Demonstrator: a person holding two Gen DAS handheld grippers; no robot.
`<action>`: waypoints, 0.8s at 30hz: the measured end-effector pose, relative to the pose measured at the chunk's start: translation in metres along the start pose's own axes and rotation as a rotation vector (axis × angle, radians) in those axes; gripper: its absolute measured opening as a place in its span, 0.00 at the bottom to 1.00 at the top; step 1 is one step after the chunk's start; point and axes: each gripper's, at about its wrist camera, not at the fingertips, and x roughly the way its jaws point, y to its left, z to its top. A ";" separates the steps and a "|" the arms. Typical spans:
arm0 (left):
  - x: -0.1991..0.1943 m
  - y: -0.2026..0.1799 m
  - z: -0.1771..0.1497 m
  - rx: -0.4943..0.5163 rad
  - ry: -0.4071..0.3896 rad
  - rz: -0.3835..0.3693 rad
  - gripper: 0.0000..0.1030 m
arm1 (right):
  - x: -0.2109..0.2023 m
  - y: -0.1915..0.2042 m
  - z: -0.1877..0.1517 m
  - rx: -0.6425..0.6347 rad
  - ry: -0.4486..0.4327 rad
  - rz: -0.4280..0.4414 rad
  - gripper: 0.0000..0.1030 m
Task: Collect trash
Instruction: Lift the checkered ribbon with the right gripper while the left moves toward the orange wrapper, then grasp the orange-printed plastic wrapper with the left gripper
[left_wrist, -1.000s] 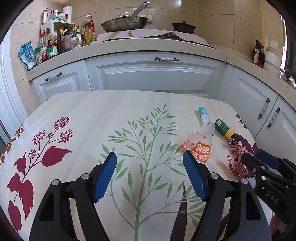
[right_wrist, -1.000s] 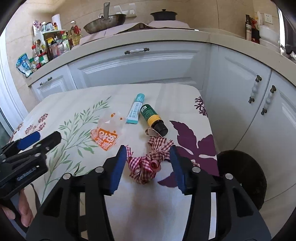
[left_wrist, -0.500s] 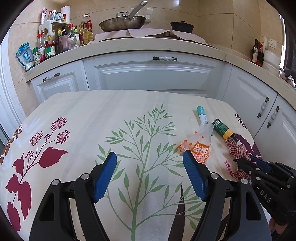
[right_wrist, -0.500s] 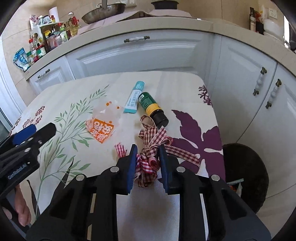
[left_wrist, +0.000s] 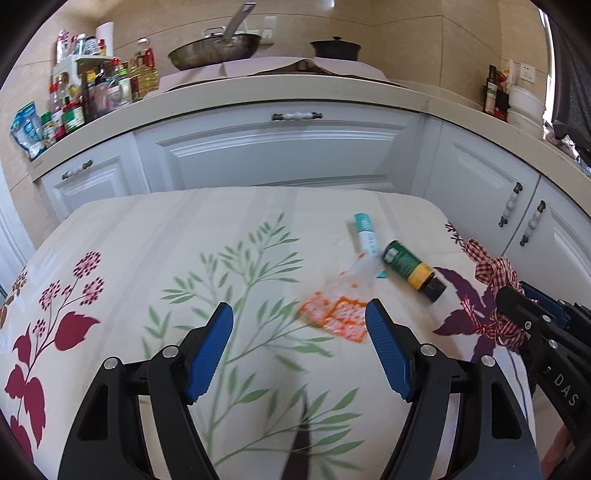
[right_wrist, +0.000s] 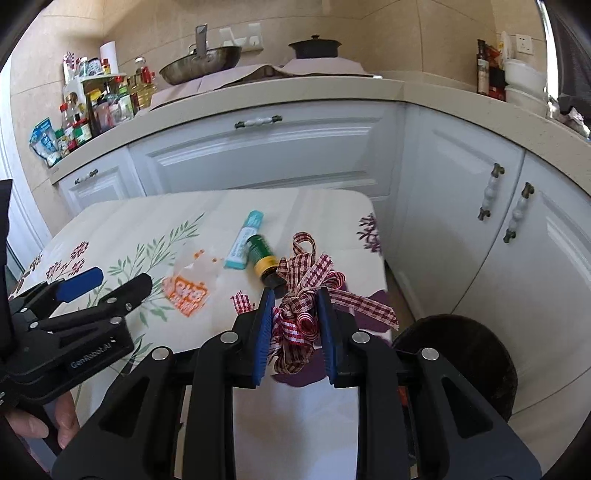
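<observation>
Home kitchen. White cabinet doors (left_wrist: 280, 155) w/ ceramic-and-metal handles run under a beige L-shaped countertop (right_wrist: 280, 96). On it: wok (left_wrist: 214, 46) & black lidded pot (left_wrist: 335, 47) at the stove, rack of oil/sauce/spice bottles (right_wrist: 98, 107) far left, more bottles (left_wrist: 493, 92) at right by a wall socket. Tiled beige walls. Table w/ floral cloth (left_wrist: 147, 266) in front; dark bin (right_wrist: 465, 365) on floor beside it.

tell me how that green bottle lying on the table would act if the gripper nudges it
The green bottle lies on its side and looks round, so a sideways nudge would probably roll it. The teal tube right beside it may stop a roll that way. It looks rigid, so it should hold its shape.
</observation>
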 end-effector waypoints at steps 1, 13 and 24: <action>0.002 -0.004 0.001 0.007 -0.002 -0.002 0.70 | 0.000 -0.002 0.000 0.002 -0.002 -0.002 0.22; 0.034 -0.029 0.016 0.036 0.031 0.014 0.70 | 0.003 -0.031 0.000 0.046 -0.019 0.001 0.22; 0.052 -0.031 0.014 0.038 0.096 -0.012 0.41 | 0.011 -0.037 -0.001 0.064 -0.011 0.012 0.22</action>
